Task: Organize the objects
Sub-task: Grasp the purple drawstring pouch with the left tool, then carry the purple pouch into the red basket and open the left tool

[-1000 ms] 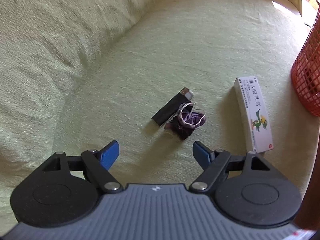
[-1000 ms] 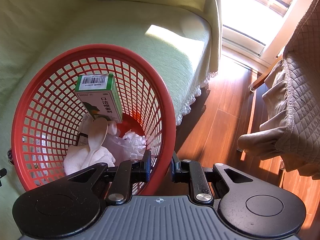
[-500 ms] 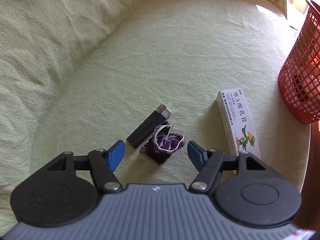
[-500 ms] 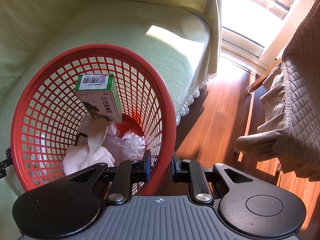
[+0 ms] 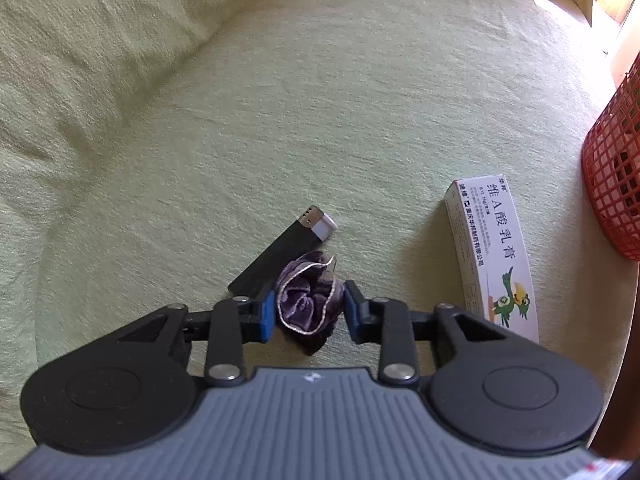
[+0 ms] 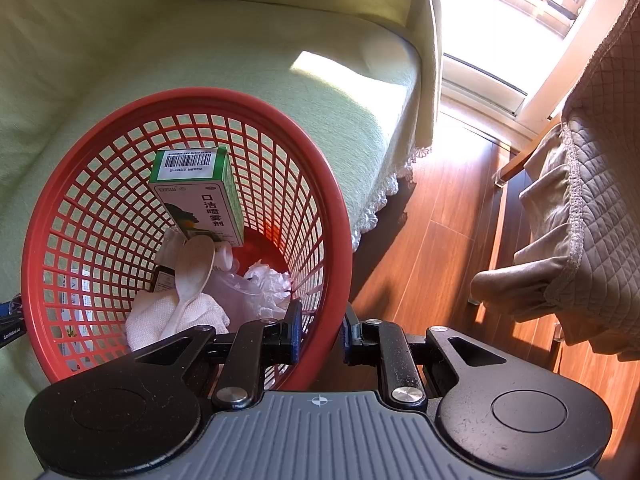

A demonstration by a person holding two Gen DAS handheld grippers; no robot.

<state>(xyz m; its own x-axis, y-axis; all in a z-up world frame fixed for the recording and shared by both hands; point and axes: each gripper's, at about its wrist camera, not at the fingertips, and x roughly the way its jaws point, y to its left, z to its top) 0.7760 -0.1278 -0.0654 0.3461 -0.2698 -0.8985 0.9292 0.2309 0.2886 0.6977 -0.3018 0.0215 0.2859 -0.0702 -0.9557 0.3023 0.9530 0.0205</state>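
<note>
A purple scrunchie (image 5: 308, 300) is being pinched on the sofa while the red basket (image 6: 340, 216) is held by its rim.

The jaws of the left gripper (image 5: 309, 309) are closing, and the scrunchie is seen between the 2 blue pads, which touch its sides. It lies on the green sofa cover (image 5: 320, 100), just beside a black lighter (image 5: 280, 256); a white medicine box (image 5: 494, 256) is set apart to the right. The right gripper (image 6: 319, 330) is clamped on the basket rim, 1 finger inside and 1 outside. A green box (image 6: 200, 192), a spoon (image 6: 194, 272) and a white cloth (image 6: 160, 316) are seen in the basket.
</note>
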